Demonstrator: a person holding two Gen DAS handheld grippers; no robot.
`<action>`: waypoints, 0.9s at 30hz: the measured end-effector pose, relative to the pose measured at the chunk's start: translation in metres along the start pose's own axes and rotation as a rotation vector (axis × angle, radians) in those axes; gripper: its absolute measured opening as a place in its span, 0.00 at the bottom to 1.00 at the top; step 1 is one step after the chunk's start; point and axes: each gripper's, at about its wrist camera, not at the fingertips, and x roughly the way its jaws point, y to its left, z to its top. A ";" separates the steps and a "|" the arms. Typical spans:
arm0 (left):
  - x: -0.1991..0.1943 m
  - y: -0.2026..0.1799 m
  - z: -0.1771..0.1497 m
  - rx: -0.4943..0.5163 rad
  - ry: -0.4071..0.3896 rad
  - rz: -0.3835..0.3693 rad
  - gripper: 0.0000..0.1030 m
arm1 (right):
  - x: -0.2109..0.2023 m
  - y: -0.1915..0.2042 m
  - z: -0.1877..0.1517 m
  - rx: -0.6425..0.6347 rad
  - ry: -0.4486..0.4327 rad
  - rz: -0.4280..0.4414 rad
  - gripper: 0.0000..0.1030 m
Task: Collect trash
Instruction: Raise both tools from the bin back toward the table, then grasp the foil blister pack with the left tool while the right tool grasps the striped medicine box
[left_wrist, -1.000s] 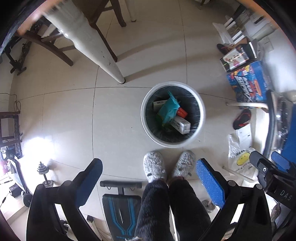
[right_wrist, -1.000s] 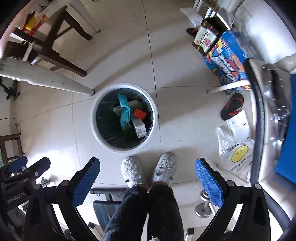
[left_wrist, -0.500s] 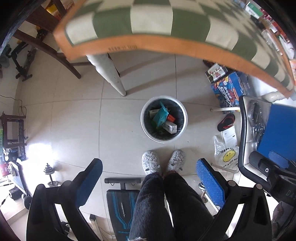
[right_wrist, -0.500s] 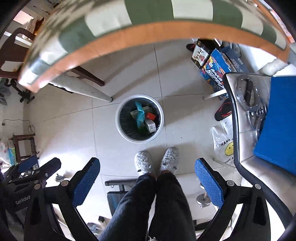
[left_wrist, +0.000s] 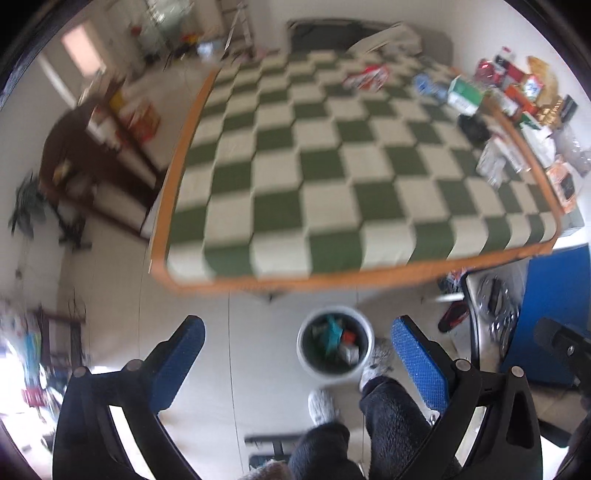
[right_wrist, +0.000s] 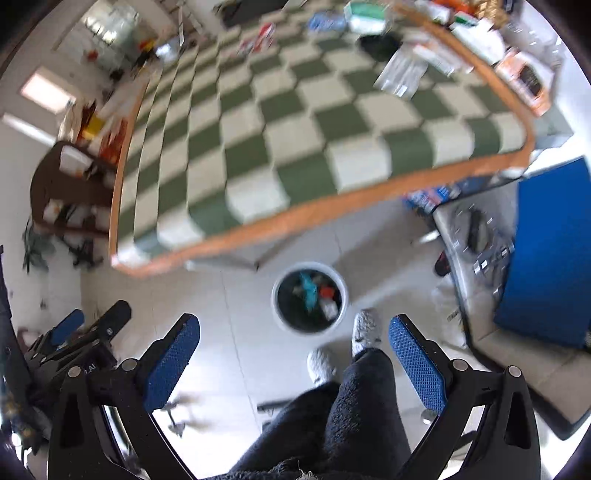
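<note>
A white trash bin (left_wrist: 335, 346) with a black liner stands on the floor below the table's near edge; it holds a teal wrapper, a red item and white boxes. It also shows in the right wrist view (right_wrist: 309, 297). My left gripper (left_wrist: 297, 354) is open and empty, high above the floor. My right gripper (right_wrist: 293, 350) is open and empty too. On the green-and-white checkered table (left_wrist: 332, 173) lie loose packets: a red-and-white one (left_wrist: 365, 76), a blue one (left_wrist: 424, 83), a clear wrapper (right_wrist: 400, 72) and a black item (right_wrist: 376, 42).
Boxes and packages crowd the table's right edge (left_wrist: 517, 92). The person's slippered feet (left_wrist: 323, 406) stand beside the bin. A blue panel on a metal frame (right_wrist: 546, 258) is at right. A dark wooden chair (left_wrist: 92, 166) stands left of the table. The left gripper shows in the right wrist view (right_wrist: 74, 339).
Both grippers have risen and tilted up from over the bin; the tabletop now fills the upper view and the bin looks small and low. Both stay open and empty.
</note>
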 end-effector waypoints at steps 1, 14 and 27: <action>0.000 -0.011 0.015 0.021 -0.014 -0.003 1.00 | -0.007 -0.006 0.011 0.014 -0.017 -0.007 1.00; 0.098 -0.229 0.173 0.319 0.160 -0.121 1.00 | 0.009 -0.198 0.218 0.239 -0.041 -0.130 1.00; 0.218 -0.374 0.208 0.576 0.366 -0.198 0.86 | 0.078 -0.327 0.315 0.360 0.105 -0.160 1.00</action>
